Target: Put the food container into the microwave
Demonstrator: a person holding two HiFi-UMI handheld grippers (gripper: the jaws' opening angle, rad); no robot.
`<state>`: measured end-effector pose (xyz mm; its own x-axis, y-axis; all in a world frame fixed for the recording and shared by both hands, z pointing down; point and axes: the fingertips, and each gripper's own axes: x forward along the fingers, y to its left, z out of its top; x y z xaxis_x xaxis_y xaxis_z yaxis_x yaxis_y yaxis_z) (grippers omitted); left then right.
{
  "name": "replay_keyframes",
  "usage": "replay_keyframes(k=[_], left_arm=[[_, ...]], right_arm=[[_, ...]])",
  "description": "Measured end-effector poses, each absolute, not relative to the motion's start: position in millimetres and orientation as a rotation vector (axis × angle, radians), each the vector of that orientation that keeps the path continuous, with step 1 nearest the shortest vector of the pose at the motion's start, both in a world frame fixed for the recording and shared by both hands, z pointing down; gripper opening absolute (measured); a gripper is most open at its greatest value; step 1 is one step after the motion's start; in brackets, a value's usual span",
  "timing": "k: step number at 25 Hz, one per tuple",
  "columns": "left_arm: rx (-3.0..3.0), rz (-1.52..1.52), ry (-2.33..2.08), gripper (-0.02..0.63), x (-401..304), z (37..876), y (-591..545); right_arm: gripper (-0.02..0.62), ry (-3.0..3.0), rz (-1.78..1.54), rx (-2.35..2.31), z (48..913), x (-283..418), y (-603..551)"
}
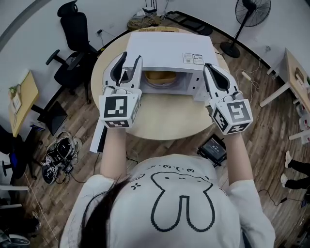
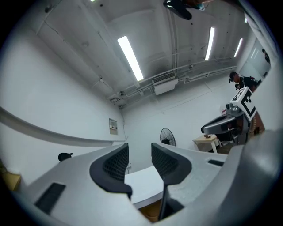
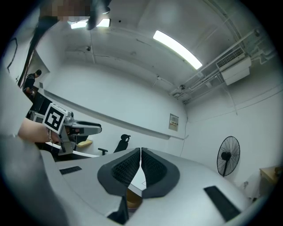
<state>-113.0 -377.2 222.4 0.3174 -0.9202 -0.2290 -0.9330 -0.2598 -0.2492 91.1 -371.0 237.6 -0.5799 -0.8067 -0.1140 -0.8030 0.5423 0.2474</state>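
Note:
A white microwave [image 1: 167,51] stands open on the round table [image 1: 164,121]. Inside its cavity sits a yellowish food container [image 1: 161,76]. I hold both grippers up in front of it, tilted toward the ceiling. My left gripper [image 1: 130,60] is at the cavity's left side, open, with nothing between its pads [image 2: 116,164]. My right gripper [image 1: 209,68] is at the microwave's right side, shut with its pads [image 3: 150,170] touching and empty. The left gripper view shows a brownish bit of the container [image 2: 152,212] below the left gripper [image 2: 139,154]. Beneath the right gripper [image 3: 140,152] a similar patch of the container [image 3: 132,199] shows.
A white panel [image 1: 98,138] hangs past the table's left edge under my left gripper. A black office chair [image 1: 72,53] stands to the left, a floor fan [image 1: 252,14] at the back right. Cables [image 1: 58,155] and a black device [image 1: 213,147] lie on the floor.

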Motion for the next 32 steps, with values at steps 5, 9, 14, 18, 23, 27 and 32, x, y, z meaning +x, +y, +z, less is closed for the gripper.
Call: replay_keyframes(k=[5,9,14,18,23,27,32], left_arm=[[-2.203,0.075,1.653,0.155,-124.8,212.2,-365.9],[-2.189,0.067,1.707,0.155,-142.8,219.0,-365.6],[-2.186,0.038,1.789,0.103,-163.8,237.1,-365.8],[-2.182,0.035,1.829,0.009,-172.3,246.5,-365.3],[-2.214,0.018,1.806,0.009,-169.9,252.3,-362.0],[-2.223,0.017,1.796,0.009,-168.6,252.3,-361.0],[-2.228,0.017,1.827,0.009,-169.3,254.2,-361.7]], right_arm=[[0.032,-2.701,-0.486,1.456,237.4,96.4,-367.4],[0.032,-2.646,-0.518,1.472,244.6,101.1,-367.8],[0.032,-2.639,-0.484,1.490,254.6,107.7,-371.7],[0.032,-2.636,-0.448,1.512,259.5,114.6,-375.3],[0.032,-2.635,-0.435,1.483,266.4,107.8,-374.0],[0.032,-2.637,-0.437,1.475,268.6,103.4,-373.8],[0.032,-2.650,-0.443,1.461,266.5,101.5,-374.2]])
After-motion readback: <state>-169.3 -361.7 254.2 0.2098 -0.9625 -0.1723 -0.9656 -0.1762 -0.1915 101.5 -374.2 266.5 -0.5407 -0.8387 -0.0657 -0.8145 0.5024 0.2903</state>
